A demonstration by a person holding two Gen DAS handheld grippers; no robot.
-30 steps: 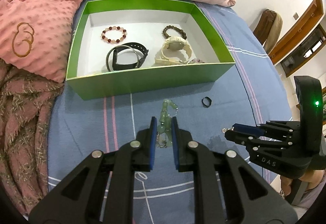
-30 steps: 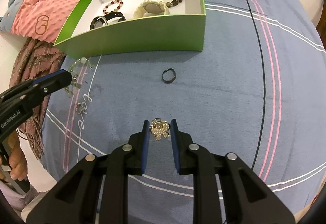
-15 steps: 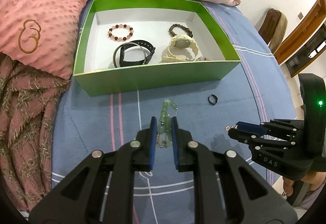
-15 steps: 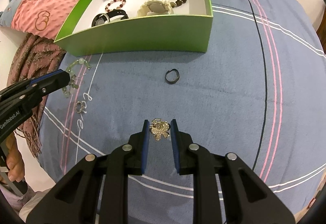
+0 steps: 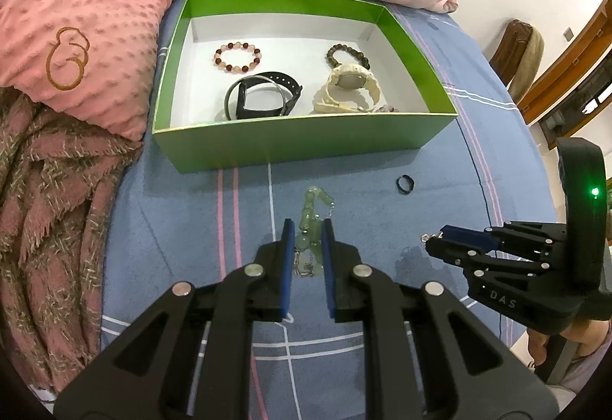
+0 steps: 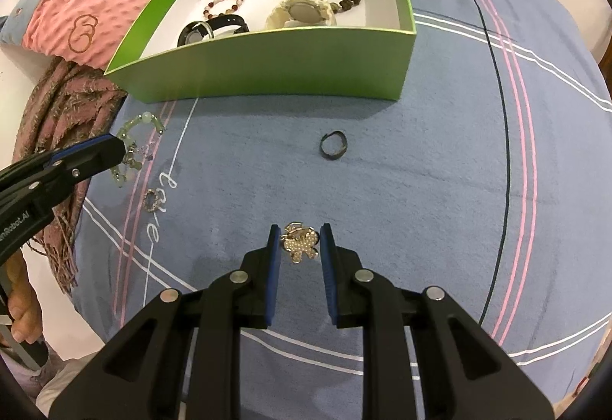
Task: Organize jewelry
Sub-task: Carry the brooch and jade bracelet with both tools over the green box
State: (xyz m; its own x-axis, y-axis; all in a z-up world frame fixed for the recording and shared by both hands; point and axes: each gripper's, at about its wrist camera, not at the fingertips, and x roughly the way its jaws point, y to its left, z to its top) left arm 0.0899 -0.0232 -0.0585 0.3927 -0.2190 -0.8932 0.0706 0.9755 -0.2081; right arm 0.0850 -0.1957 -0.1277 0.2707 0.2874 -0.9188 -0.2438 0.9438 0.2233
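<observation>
Green open cardboard box (image 5: pixel 306 148) sits larger in both views than a second ago. Left gripper (image 5: pixel 308 240) stays clamped on pale green bead bracelet (image 5: pixel 311 213), right gripper (image 6: pixel 297 246) on pearl-studded gold brooch (image 6: pixel 300 246), both just short of the box's near wall; drop-in likely next. Dark ring (image 6: pixel 333 145) lies on the sheet between brooch and box.

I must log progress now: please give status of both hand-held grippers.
Left hand-held gripper shut on green bracelet. Right shut on pearl brooch. Path to green box clear.
</observation>
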